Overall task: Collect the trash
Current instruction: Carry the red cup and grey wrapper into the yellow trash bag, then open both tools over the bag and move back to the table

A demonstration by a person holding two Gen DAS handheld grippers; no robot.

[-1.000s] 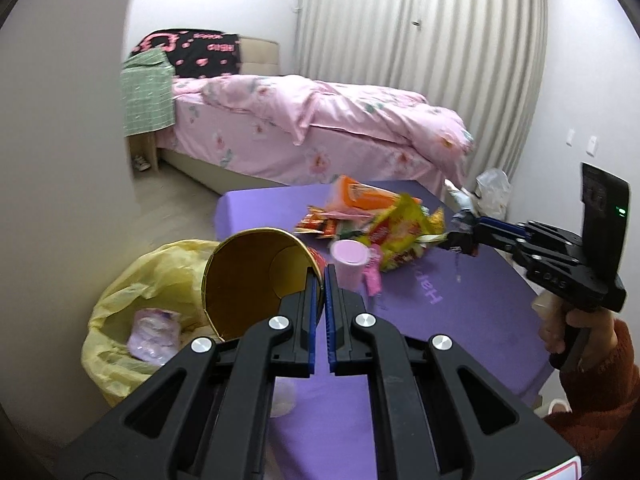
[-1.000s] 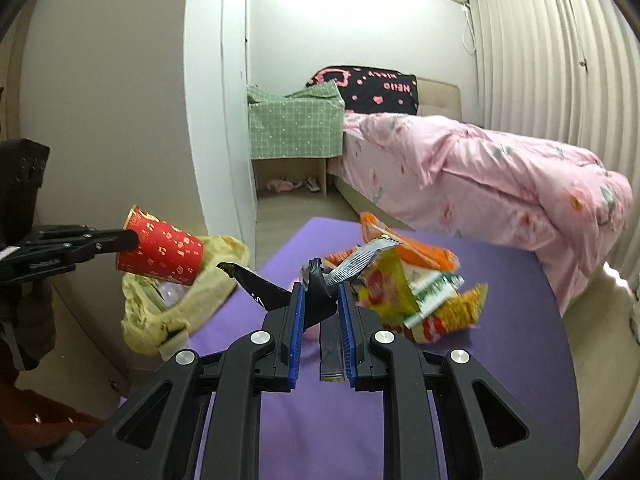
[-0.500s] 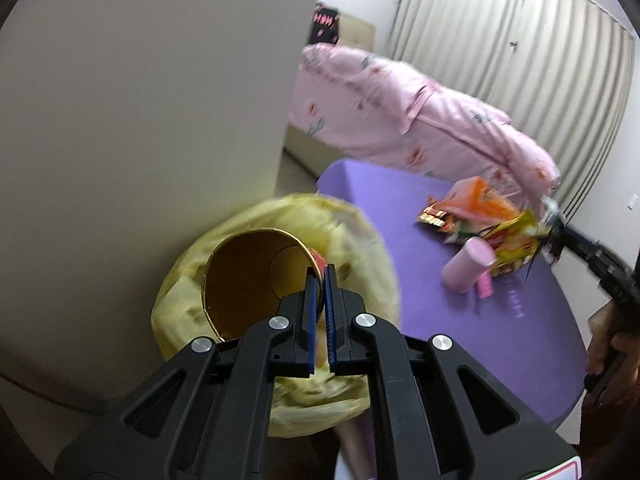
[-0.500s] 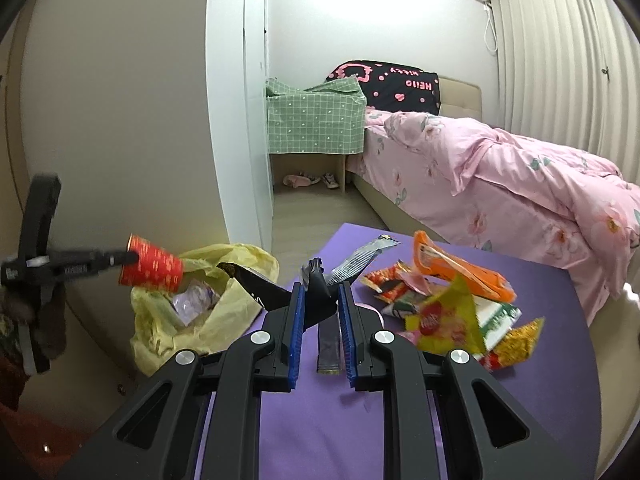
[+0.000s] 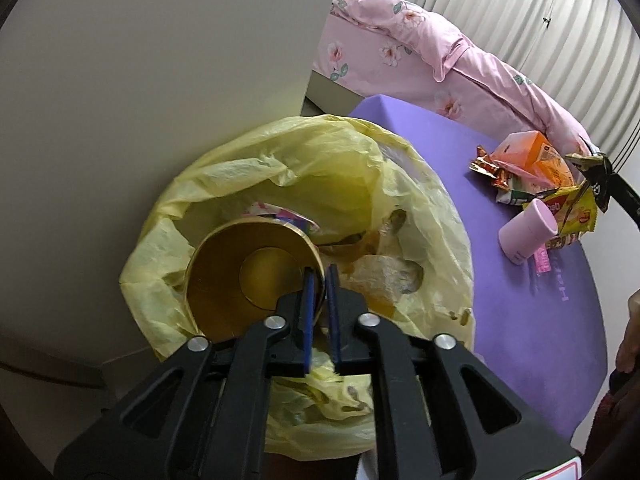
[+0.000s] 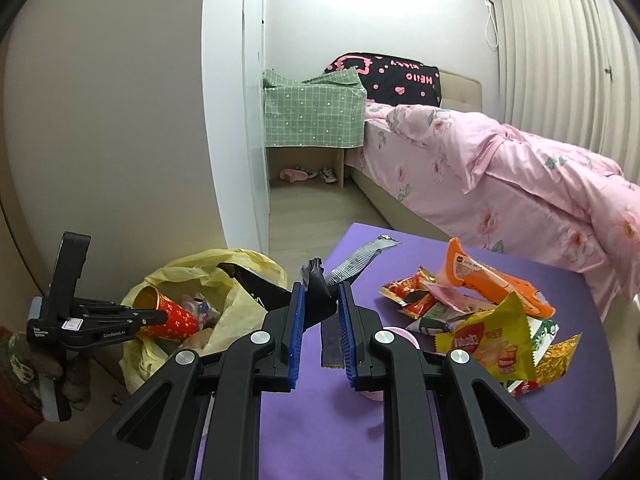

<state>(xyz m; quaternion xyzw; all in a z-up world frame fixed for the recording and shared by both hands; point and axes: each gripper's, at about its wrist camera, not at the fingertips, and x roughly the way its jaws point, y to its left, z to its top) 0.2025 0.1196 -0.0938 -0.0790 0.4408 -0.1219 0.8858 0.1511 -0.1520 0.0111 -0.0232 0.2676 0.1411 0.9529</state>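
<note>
A red paper cup point(image 5: 240, 280) with a gold inside hangs low over the open yellow trash bag point(image 5: 304, 168). My left gripper point(image 5: 319, 276) has the cup's rim between its pads, and its jaws are opening, so a narrow gap shows on each side of the rim. From the right wrist view the cup point(image 6: 176, 316) sits at the left gripper's point(image 6: 160, 315) tip, above the bag point(image 6: 240, 280). My right gripper point(image 6: 320, 292) is shut on a black and silver wrapper point(image 6: 356, 260) above the purple table point(image 6: 320, 420).
A pile of snack wrappers point(image 6: 480, 328) and a pink cup on its side point(image 5: 528, 232) lie on the table. A wall stands close behind the bag. A pink bed point(image 6: 500, 168) and a green-covered shelf point(image 6: 312, 116) are beyond.
My left gripper came down over the bag with the cup, and its jaws parted slightly. My right gripper carried the wrapper left, closer to the bag.
</note>
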